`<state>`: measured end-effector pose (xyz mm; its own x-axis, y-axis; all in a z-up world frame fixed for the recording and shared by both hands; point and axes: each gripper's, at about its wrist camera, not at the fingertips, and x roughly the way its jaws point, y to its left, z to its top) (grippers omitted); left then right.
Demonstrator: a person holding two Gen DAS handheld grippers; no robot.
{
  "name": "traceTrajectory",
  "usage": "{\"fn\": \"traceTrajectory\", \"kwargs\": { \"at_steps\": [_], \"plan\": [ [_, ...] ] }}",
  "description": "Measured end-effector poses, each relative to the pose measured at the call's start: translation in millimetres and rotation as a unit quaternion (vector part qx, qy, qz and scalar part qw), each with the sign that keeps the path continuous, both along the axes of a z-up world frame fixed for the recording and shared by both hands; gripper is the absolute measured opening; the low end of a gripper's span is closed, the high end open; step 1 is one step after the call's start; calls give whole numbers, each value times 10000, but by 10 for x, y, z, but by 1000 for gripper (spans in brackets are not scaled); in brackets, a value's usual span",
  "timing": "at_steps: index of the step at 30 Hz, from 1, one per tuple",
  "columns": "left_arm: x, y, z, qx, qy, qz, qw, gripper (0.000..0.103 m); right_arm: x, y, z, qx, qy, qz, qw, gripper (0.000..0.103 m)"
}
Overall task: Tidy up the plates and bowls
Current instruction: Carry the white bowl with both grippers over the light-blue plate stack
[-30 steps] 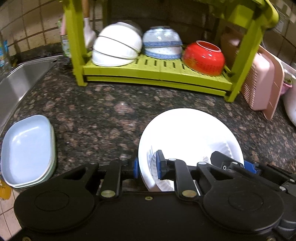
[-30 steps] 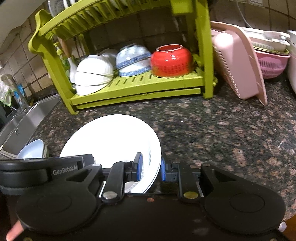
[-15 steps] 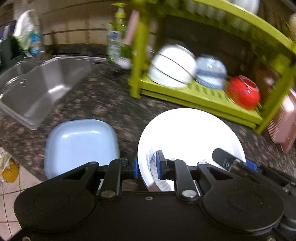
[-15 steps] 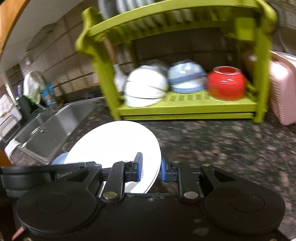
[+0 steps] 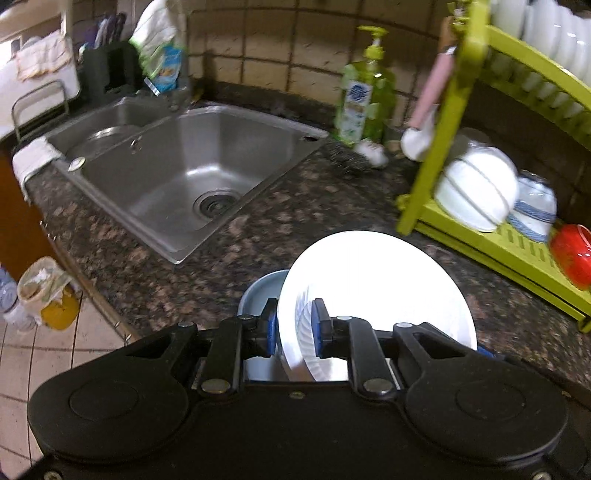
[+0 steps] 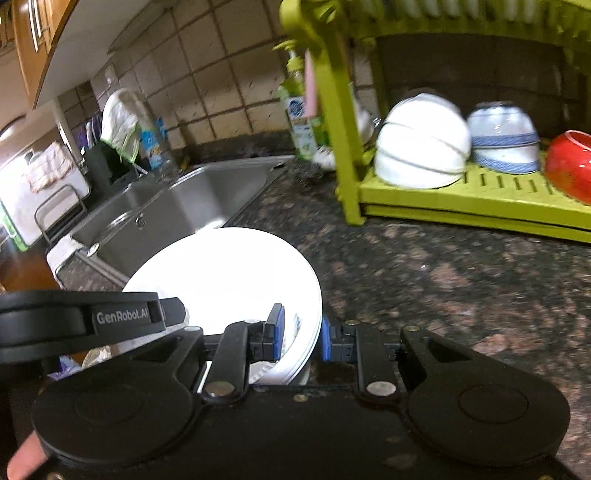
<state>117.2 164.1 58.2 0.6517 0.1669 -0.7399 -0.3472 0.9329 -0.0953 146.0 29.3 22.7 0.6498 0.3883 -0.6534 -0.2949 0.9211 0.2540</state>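
So both tools have the same white plate (image 5: pixel 373 284). The left tool (image 5: pixel 294 328) is pinching the near rim, with the ribbed edge sitting between its blue pads, and the right tool (image 6: pixel 299 334) is clamped on the rim from the other side. The plate is held up off the granite tabletop (image 5: pixel 258 225), tilted, right over a pale blue dish (image 5: pixel 258 295) at the near edge. Only a sliver of that dish shows, so I can't tell if it's one dish or a stack.

Progress looks like somewhere in the middle to me. The green rack (image 6: pixel 461 192) at far right already has upturned bowls on its lower shelf: a stack of white bowls (image 6: pixel 421 144), a blue-banded bowl (image 6: pixel 504 138) and a red bowl (image 6: pixel 570 164). White plates (image 5: pixel 554 33) stand in the top tier too. This plate isn't parked yet, and whether it's headed for the blue dish or the rack, I honestly can't say. The sink (image 5: pixel 177 173) at far left looks empty, so not much seems left waiting.

For writing, "GenRobot.AI" is printed on the left tool's body as seen in the right wrist view. The green soap bottle (image 5: pixel 360 99) has a label with a blue round logo, but it's too blurry to read.
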Motion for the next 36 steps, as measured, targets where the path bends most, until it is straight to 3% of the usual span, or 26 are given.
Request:
{"fn": "traceTrajectory", "kwargs": {
  "at_steps": [10, 29, 34, 36],
  "plan": [
    [89, 119, -301, -194, 317, 16, 9993, 24, 71, 128, -137, -103, 43, 28, 9999, 22],
    [112, 142, -359, -66, 298, 79, 9995, 26, 96, 182, -244, -188, -31, 148, 9997, 24],
    [111, 171, -374, -170, 316, 69, 9993, 44, 104, 183, -250, -180, -19, 174, 9997, 29],
    [110, 180, -377, -203, 299, 71, 9993, 45, 107, 185, -259, -207, -16, 153, 9997, 31]
  ]
}}
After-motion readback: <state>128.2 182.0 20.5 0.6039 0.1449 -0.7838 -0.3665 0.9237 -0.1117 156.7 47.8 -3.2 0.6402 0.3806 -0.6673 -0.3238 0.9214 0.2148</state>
